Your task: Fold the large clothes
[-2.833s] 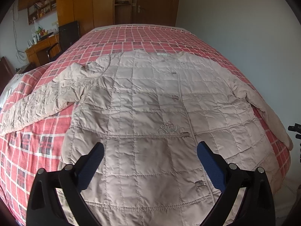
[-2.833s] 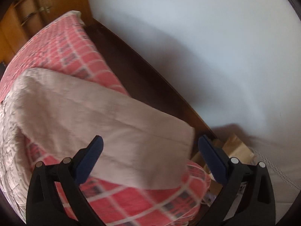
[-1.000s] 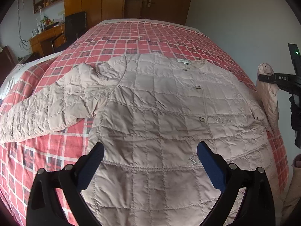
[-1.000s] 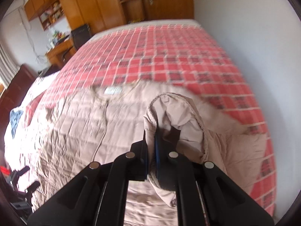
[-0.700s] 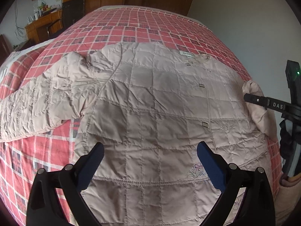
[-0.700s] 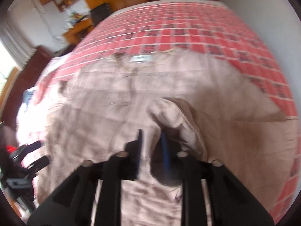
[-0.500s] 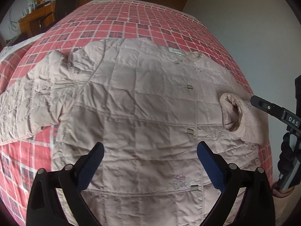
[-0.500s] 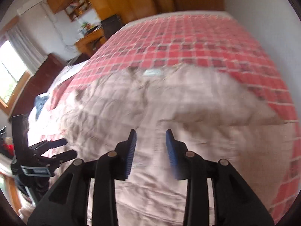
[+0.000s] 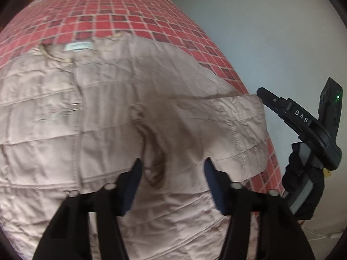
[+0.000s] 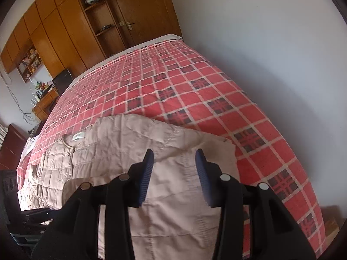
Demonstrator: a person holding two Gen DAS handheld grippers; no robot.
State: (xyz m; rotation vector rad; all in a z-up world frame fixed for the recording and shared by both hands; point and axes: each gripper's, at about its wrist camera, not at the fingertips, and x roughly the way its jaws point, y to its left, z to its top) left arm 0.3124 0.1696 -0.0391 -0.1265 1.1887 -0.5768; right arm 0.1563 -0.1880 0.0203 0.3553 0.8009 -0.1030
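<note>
A beige quilted jacket (image 9: pixel 91 112) is spread front-up on a red plaid bed (image 10: pixel 195 91) and fills the centre and left of the left wrist frame. One sleeve (image 9: pixel 216 130) is seen folded in across the body, at centre right of that frame, with its cuff end near the lower centre. A neck label (image 9: pixel 79 46) is visible at upper left.

The left tool (image 9: pixel 172 186) is held spread apart over the folded sleeve, at bottom centre; nothing is gripped. The right tool (image 10: pixel 174 173) is likewise released, poised above the sleeve fold at lower centre of the right wrist frame; its body is also seen at the right edge of the left wrist frame, clear of the cloth. A wardrobe (image 10: pixel 91 21) is seen at upper left of the right view.

Step is judged as: first sleeve folded in, other sleeve and body fold not yet done.

Risks: the puffy sleeve may spring back or slide off the slick fabric, since it is not pinned. The fold lies close to the bed edge at right, so a snag on a tool could drag it over the side. Only the top layer may be pinched on the next grasp, which would bunch the quilt.
</note>
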